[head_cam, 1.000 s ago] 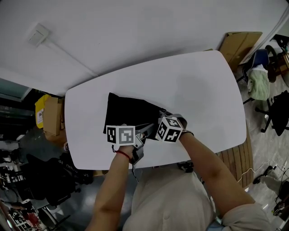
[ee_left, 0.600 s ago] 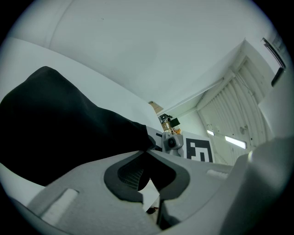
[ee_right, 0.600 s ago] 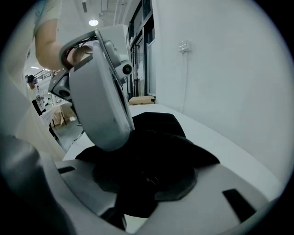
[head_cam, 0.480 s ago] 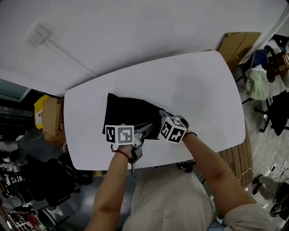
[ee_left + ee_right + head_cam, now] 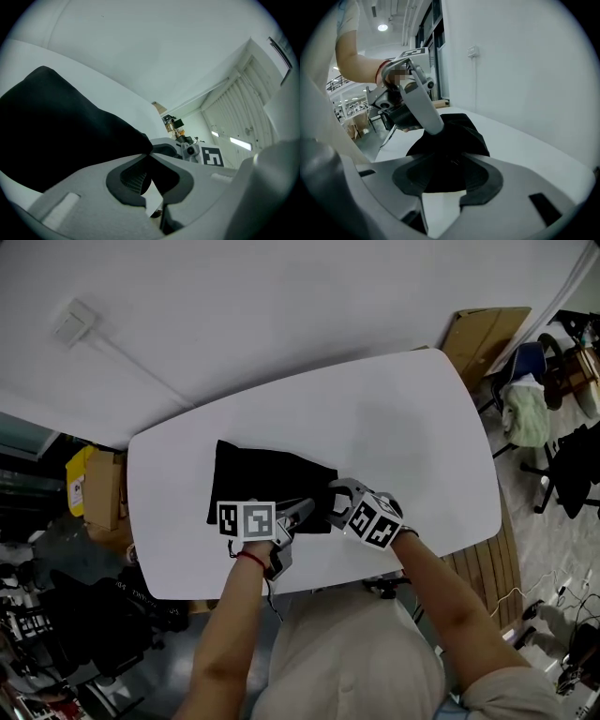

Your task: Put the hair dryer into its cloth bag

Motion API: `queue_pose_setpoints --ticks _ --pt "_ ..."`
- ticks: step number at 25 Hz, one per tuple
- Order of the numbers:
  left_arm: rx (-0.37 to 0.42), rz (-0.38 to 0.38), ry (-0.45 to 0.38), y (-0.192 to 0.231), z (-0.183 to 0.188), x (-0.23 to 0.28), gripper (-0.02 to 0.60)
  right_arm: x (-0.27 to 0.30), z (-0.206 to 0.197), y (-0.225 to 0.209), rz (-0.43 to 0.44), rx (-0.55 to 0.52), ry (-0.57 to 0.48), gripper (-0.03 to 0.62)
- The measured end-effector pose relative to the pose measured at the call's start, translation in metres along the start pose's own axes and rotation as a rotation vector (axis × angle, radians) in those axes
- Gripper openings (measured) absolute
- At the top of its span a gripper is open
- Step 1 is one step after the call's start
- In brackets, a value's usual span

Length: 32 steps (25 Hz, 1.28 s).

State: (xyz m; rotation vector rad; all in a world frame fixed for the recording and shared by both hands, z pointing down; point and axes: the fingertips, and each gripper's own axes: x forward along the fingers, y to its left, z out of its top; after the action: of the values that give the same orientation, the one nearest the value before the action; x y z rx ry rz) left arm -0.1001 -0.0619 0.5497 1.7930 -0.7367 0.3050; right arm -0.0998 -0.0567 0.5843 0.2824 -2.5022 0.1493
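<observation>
black cloth bag (image 5: 267, 486) lies flat, left-centre on white surface (image 5: 412, 427). left gripper (image 5: 302, 511) pinches its near right edge. right gripper (image 5: 334, 500) sits just beside it, jaws just opening, spread loosely about the bag's edge without pressing it. bare surface lies right and far.

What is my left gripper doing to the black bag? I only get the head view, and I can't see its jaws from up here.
Observer: Seen in its own view, the left gripper has its jaws shut on a corner of the black cloth bag.
Operator: Is the right one pinching too?
Observer: No. Seen in its own view, the right gripper has its jaws apart. They have just been opening, and the bag's edge sits between them with the pads not pressing it.
Operator: Where's the hair dryer?
Observer: No view shows it. The right gripper view does show the bag humped up rather than flat.
</observation>
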Motion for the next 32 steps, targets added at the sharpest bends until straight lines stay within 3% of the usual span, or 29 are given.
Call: queue_pose_setpoints --ticks 15,22,27,32 --pt "0.007 0.020 0.021 0.005 -0.004 0.012 0.021 -0.051 0.000 -0.004 -0.149 0.188 -0.106 0.179" --pt "0.049 0.021 0.019 0.003 -0.006 0.017 0.025 -0.071 -0.002 -0.003 -0.197 0.239 -0.135 0.179" --pt "0.134 0.027 0.011 -0.012 -0.008 0.016 0.120 -0.086 0.002 -0.003 -0.230 0.259 -0.159 0.179" --pt "0.184 0.019 -0.034 -0.028 -0.009 0.010 0.126 -0.098 0.013 0.001 -0.259 0.265 -0.193 0.179"
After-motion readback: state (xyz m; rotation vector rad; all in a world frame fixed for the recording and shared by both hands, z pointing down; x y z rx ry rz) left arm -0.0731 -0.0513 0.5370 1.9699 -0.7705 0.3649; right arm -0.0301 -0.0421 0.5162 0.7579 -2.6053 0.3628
